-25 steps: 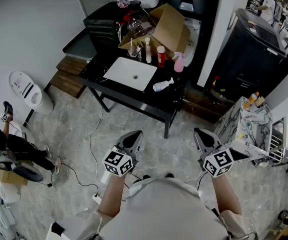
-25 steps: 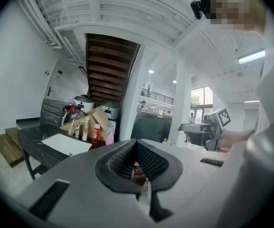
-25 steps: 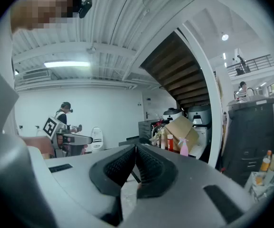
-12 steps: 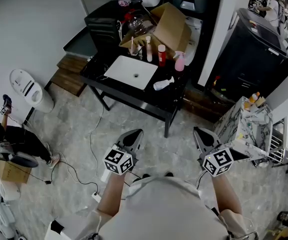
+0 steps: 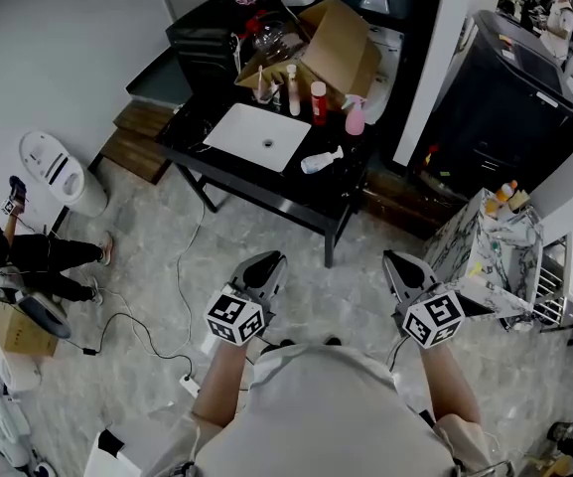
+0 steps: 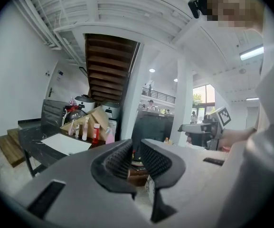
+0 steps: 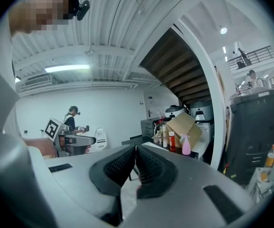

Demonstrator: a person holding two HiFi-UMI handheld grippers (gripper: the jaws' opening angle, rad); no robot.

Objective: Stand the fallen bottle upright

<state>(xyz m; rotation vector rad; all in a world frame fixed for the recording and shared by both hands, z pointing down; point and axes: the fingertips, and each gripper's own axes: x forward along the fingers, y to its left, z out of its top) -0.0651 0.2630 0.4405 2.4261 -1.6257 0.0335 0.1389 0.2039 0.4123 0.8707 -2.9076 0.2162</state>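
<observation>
Lying on its side, the bottle [image 5: 323, 161] rests on the black table [image 5: 296, 192], just right of the white tray [image 5: 256, 135] and in front of the pink sprayer [image 5: 355, 119]. Both grippers hang well apart from the table, close to the person's body. The left gripper [image 5: 265, 263] has just been opening its jaws: a second ago they were together, and now a narrow gap stands between the pads [image 6: 119, 159], with nothing in it. The right gripper [image 5: 402, 265] is clenched, pads touching, empty. The bottle lies as before. Only the view has shifted a little, so the table sits slightly higher, and another person's legs [image 5: 38, 256] at the left edge have moved.
</observation>
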